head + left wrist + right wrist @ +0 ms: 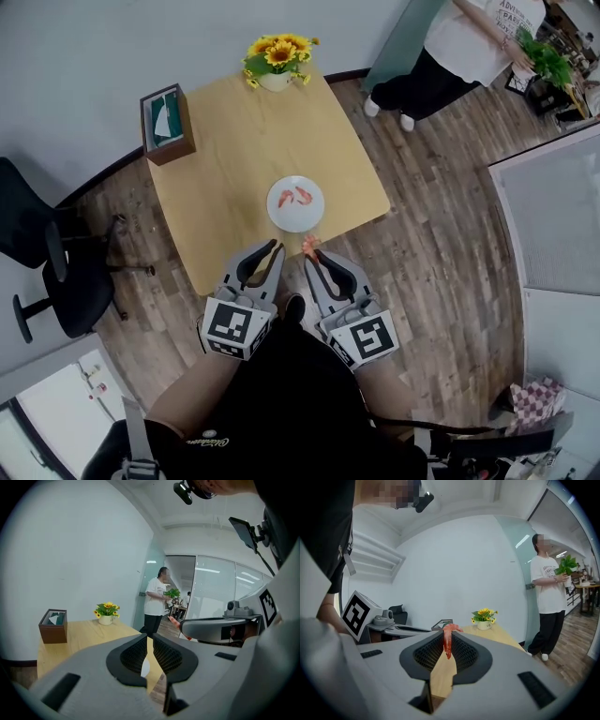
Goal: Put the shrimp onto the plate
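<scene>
One shrimp point(310, 246) is pinched tail-down between the tips of your right gripper point(313, 255), at the near edge of the table point(225, 141) and just beside the near rim of the plate point(295, 221). In the right gripper view the jaws are closed onto this shrimp point(447, 646), and its curled end sticks up above the right gripper point(448, 635).

Shrimp count is three. The other two lie on the plate, apart from each other: a left shrimp point(286, 198) and a right shrimp point(304, 194). There is one plate, white and round, sitting toward the near side of the table.

You hold both grippers side by side close to your body, pointing forward at the table with the tips angled in toward each other and the marker cubes toward you. The left gripper point(275, 249) has its tips over the near table edge, near the plate but touching nothing. In the left gripper view the left gripper point(149, 639) has its jaws pressed nearly together with only a thin slit, and nothing is between them.

At the back of the table are one tissue box point(167, 122) on the left corner and one flower pot point(277, 61) with yellow flowers. One chair point(47, 262) stands on the floor to the left. One person point(450, 47) stands beyond the far right corner, holding a green plant.
</scene>
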`<state>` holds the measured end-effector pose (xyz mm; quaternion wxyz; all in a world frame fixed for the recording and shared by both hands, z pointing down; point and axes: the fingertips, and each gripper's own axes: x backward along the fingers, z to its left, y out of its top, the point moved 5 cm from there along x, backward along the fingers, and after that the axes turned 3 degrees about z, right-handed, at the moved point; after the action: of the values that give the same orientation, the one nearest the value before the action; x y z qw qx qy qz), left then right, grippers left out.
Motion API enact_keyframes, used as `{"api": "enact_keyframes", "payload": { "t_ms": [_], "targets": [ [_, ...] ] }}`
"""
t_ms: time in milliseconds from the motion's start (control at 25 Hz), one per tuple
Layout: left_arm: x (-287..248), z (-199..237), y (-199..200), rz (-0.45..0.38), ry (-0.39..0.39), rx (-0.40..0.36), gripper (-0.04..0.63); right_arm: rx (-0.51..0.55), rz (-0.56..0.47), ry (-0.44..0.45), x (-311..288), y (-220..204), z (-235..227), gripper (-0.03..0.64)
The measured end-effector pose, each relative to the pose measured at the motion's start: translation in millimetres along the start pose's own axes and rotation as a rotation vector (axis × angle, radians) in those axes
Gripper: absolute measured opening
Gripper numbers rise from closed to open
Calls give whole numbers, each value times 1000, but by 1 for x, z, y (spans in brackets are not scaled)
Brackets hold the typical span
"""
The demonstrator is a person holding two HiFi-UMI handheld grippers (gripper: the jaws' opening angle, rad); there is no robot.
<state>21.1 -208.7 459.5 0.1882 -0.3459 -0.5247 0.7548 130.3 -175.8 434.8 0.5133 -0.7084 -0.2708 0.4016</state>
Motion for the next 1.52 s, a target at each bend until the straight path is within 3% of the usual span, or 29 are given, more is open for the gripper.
{"api": "enact_keyframes", "payload": {
  "t_ms": [400, 1000, 1520],
  "targets": [
    [-3, 0, -10, 16, -16, 9, 40, -17, 31, 22, -15, -14, 0, 51],
    [-8, 13, -16, 34, -11, 18, 40, 51, 138, -4, -63, -49, -33, 51],
    [-11, 26, -20, 45, -2, 17, 40, 179, 341, 2, -113, -99, -58, 51]
  ]
}}
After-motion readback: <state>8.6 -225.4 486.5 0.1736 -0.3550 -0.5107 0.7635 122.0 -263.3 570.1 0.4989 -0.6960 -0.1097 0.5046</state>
